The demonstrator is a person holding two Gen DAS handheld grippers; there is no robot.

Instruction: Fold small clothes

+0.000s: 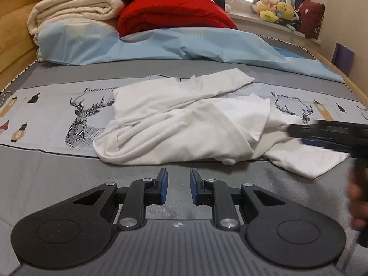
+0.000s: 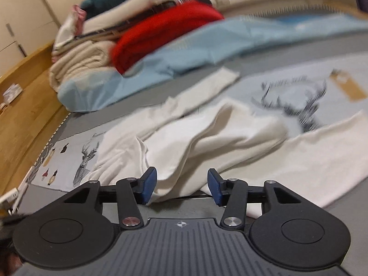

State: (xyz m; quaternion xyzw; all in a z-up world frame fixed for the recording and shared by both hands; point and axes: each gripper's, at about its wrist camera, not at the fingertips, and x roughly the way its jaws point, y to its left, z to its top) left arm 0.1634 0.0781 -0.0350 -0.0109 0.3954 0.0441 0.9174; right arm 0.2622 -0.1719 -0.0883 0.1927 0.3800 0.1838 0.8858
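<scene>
A crumpled white garment (image 1: 184,124) lies on the grey bed cover with a deer print (image 1: 82,124); one sleeve stretches toward the far right. My left gripper (image 1: 179,184) is open and empty, just short of the garment's near edge. My right gripper (image 2: 181,187) is open, its blue pads on either side of a fold of the same white garment (image 2: 207,142), not closed on it. The right gripper also shows in the left wrist view (image 1: 326,135) as a blurred black shape over the garment's right part.
A light blue sheet (image 1: 161,46) lies bunched across the bed behind the garment. Behind it stand a red quilt (image 1: 174,16) and stacked cream blankets (image 1: 76,9). A wooden bed frame (image 2: 30,105) runs on the left. Plush toys (image 1: 276,9) sit on the windowsill.
</scene>
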